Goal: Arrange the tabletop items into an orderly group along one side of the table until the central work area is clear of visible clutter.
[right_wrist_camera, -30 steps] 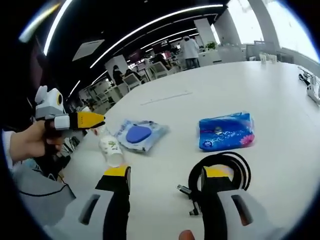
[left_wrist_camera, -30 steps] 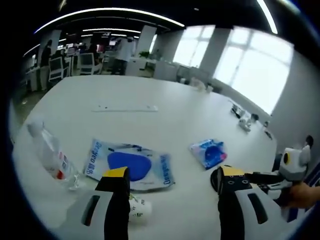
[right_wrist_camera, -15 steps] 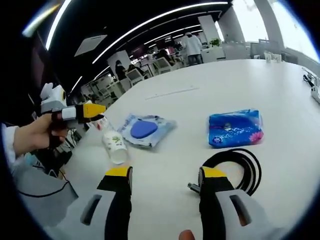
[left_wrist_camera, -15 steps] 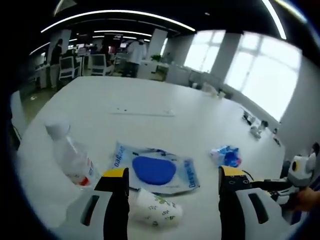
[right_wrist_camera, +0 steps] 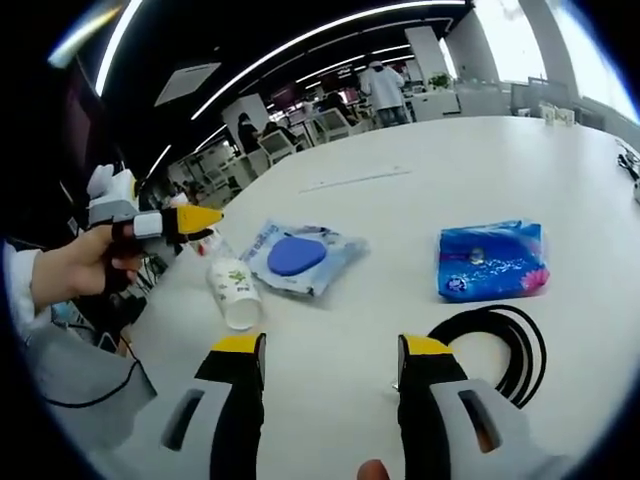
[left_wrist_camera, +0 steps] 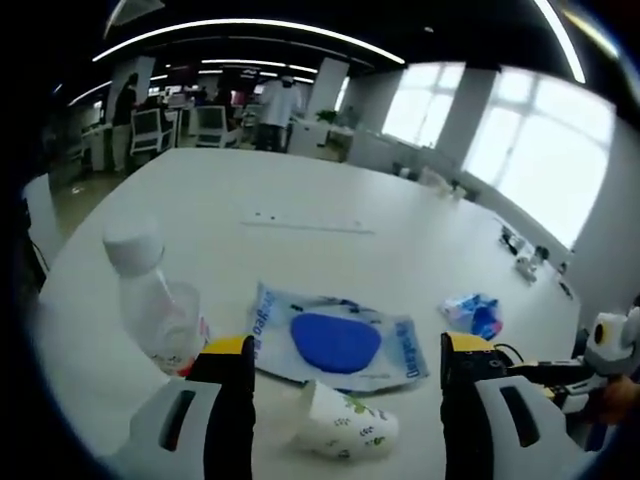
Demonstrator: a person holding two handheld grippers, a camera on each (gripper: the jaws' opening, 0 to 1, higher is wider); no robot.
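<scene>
A paper cup (left_wrist_camera: pixel 340 425) (right_wrist_camera: pixel 230 293) lies on its side on the white table (left_wrist_camera: pixel 330 190), just beyond and between the jaws of my left gripper (left_wrist_camera: pixel 347 350), which is open and holds nothing. Past the cup lies a flat wipes pack with a blue lid (left_wrist_camera: pixel 335 340) (right_wrist_camera: pixel 300 258). A clear plastic bottle (left_wrist_camera: pixel 150 305) lies to the left of it. A blue tissue pack (left_wrist_camera: pixel 475 312) (right_wrist_camera: pixel 492 260) sits further right. My right gripper (right_wrist_camera: pixel 330 348) is open, with a coiled black cable (right_wrist_camera: pixel 500 340) just to the right of its right jaw.
A hand holds the left gripper (right_wrist_camera: pixel 165 222) at the table's left edge. The right gripper (left_wrist_camera: pixel 600 350) shows at the right. A thin strip (left_wrist_camera: pixel 305 225) is set into the tabletop further back. Small items (left_wrist_camera: pixel 525 255) sit by the far right edge. Chairs and people stand beyond.
The left gripper has come closer to the cup and wipes pack, which now look larger. The right gripper has shifted left, so the cable now lies outside its right jaw.
</scene>
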